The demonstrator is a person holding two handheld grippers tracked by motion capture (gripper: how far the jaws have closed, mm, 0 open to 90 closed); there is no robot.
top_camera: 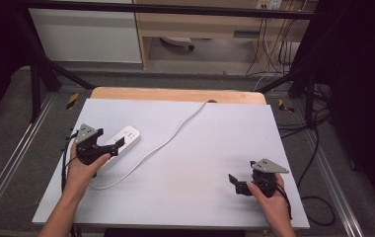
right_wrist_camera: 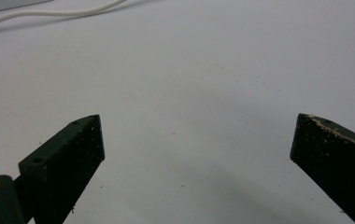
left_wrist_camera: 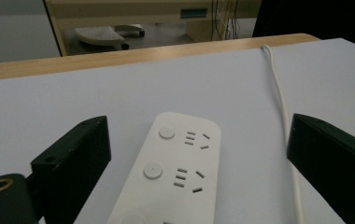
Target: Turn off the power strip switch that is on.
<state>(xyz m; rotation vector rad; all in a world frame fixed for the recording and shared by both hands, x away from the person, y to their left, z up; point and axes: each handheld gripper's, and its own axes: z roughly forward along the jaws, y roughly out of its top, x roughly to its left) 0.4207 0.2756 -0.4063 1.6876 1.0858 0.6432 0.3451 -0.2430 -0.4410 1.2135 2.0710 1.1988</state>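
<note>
Power strip (top_camera: 121,143): lying flat at the left of the white table (top_camera: 200,163), sockets up, slanted away from the person, not gripped.
Cord (top_camera: 170,138): trailing from the strip's near end, looping back across the board and going over the far edge beside the wooden lip.
Left gripper (top_camera: 111,147): hovering low over the near part of the strip, jaws standing wide apart, straddling it on both sides, touching nothing as far as the left gripper view (left_wrist_camera: 196,163) is showing.
Right gripper (top_camera: 235,183): waiting well apart at the right, near the front edge, jaws spread wide over bare table (right_wrist_camera: 189,93), holding nothing.
Likely step: judging from the straddle, lining up to close across the strip's width.
Risk, slipping: smooth rounded plastic probably sliding out if pinched near one corner instead of across the body.
Risk, cord: running just inside the right-hand jaw in the left gripper view (left_wrist_camera: 285,107), possibly getting caught in the closing.
Risk, dragging: cord tugging back and swinging the strip if lifted quickly.
Risk, buttons: switch buttons (left_wrist_camera: 153,171) possibly getting pressed by a low descent.
</note>
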